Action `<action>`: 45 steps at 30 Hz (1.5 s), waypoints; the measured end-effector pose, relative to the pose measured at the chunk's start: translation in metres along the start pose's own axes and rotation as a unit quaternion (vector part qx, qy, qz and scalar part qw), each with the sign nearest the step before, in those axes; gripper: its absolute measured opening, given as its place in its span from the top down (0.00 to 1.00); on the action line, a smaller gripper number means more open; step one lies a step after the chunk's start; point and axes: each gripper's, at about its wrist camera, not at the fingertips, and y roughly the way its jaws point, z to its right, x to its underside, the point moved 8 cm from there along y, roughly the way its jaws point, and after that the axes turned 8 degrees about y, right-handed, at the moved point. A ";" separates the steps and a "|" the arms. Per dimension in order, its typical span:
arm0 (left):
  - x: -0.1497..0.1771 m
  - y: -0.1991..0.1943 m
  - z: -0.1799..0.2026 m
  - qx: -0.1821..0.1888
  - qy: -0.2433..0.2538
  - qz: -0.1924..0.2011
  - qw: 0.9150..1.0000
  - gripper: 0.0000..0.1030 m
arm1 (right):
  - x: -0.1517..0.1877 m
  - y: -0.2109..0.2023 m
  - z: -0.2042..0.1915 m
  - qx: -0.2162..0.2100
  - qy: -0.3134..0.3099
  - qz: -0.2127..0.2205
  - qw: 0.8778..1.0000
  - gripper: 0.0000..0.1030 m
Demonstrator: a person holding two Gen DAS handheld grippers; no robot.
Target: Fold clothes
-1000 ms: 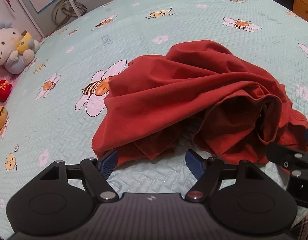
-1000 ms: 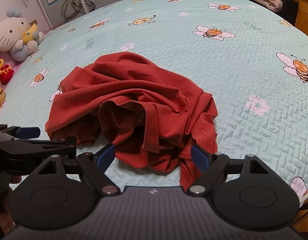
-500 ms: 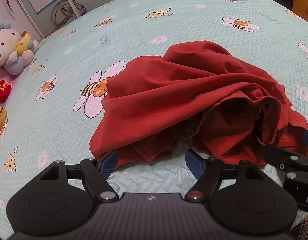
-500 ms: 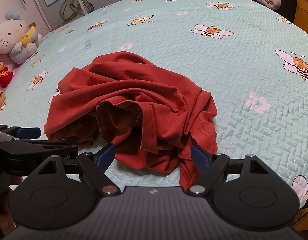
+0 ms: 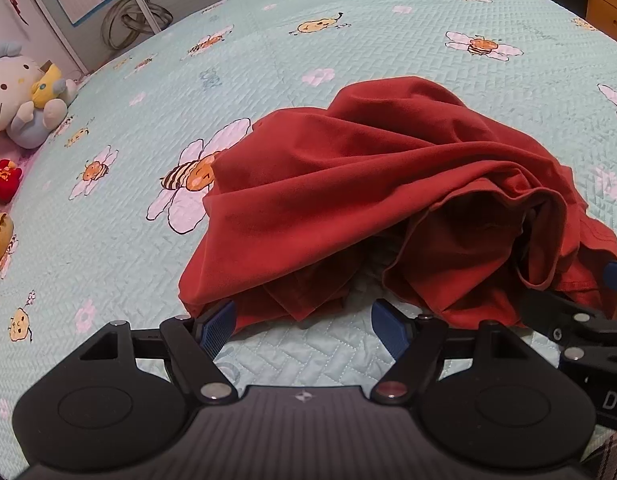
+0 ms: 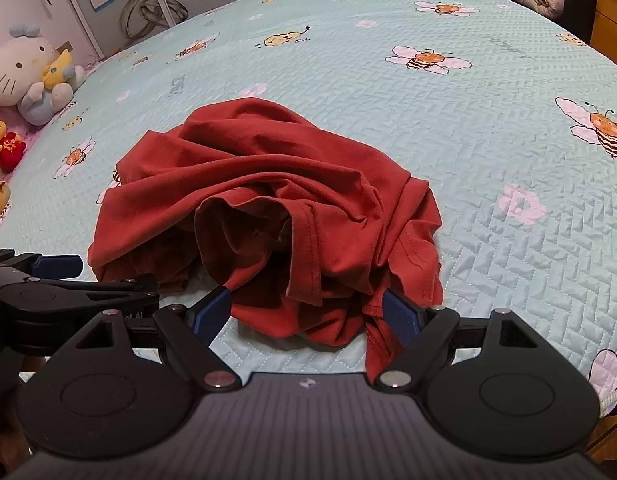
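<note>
A bedroom, seen from two cameras looking down over a wide bed. The bedspread (image 5: 108,248) is pale mint green, quilted in a herringbone stitch and printed with cartoon bees on white flowers. At the far left edge sit soft toys, among them a white plush cat (image 6: 26,68) with a blue bow, and a small red and yellow plush (image 6: 6,146). A wooden cabinet (image 6: 612,28) stands at the far right, with crumpled bedding beside it.

In the middle of the bed lies a rust-red garment (image 5: 348,184), a soft, matte knit fabric heaped in loose rounded folds, unfolded. One stitched hem curls up to form a dark hollow opening on the side nearest the cameras.

The left gripper (image 5: 304,326) hangs low over the bedspread at the near edge of the heap. Its two blue ribbed pads stand wide apart with nothing pinched; the left pad sits right at the garment's near corner, though whether it touches is unclear, and bare quilt shows between the pads.

The right gripper (image 6: 308,314) is also spread wide and holds nothing. The near edge of the cloth lies between its blue pads, and a narrow strip of red fabric trails down just inside the right pad. The two black tools sit side by side, close together.
</note>
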 end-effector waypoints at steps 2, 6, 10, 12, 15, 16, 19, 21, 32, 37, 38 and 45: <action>0.000 0.001 0.000 0.000 0.000 0.000 1.000 0.24 | 0.000 0.001 0.000 0.001 -0.001 0.000 1.000 0.20; 0.000 0.002 0.000 0.001 0.000 -0.001 1.000 0.24 | -0.001 0.001 0.000 0.003 -0.002 0.001 1.000 0.20; 0.000 0.003 0.000 0.001 0.000 -0.001 1.000 0.24 | -0.002 0.002 0.000 0.003 -0.002 0.001 1.000 0.20; -0.001 0.003 0.000 0.001 0.000 -0.002 1.000 0.24 | -0.002 0.003 -0.001 0.002 -0.002 0.000 1.000 0.20; -0.001 0.005 0.000 0.001 0.002 -0.002 1.000 0.24 | -0.002 0.003 -0.001 0.002 -0.003 0.000 1.000 0.20; -0.001 0.005 0.001 0.002 0.002 -0.003 1.000 0.24 | -0.002 0.004 -0.001 0.002 -0.003 0.000 1.000 0.20; -0.002 0.007 0.001 0.003 0.003 -0.003 1.000 0.25 | -0.003 0.005 -0.002 0.003 -0.004 -0.002 1.000 0.20; -0.002 0.008 0.001 0.002 0.005 -0.004 1.000 0.24 | -0.003 0.006 -0.002 0.003 -0.004 -0.003 1.000 0.20; 0.000 0.012 0.000 0.001 0.003 -0.008 1.000 0.24 | -0.001 0.009 -0.004 0.008 -0.008 -0.006 1.000 0.20; 0.002 0.010 -0.003 0.004 -0.002 -0.005 1.000 0.24 | -0.001 0.006 -0.006 0.011 -0.012 -0.004 1.000 0.20; 0.003 0.009 -0.004 0.005 -0.004 -0.003 1.000 0.24 | -0.001 0.005 -0.007 0.012 -0.013 -0.003 1.000 0.20; 0.010 0.004 -0.013 0.009 -0.016 0.004 1.000 0.24 | 0.000 -0.005 -0.017 0.019 -0.033 0.016 0.999 0.20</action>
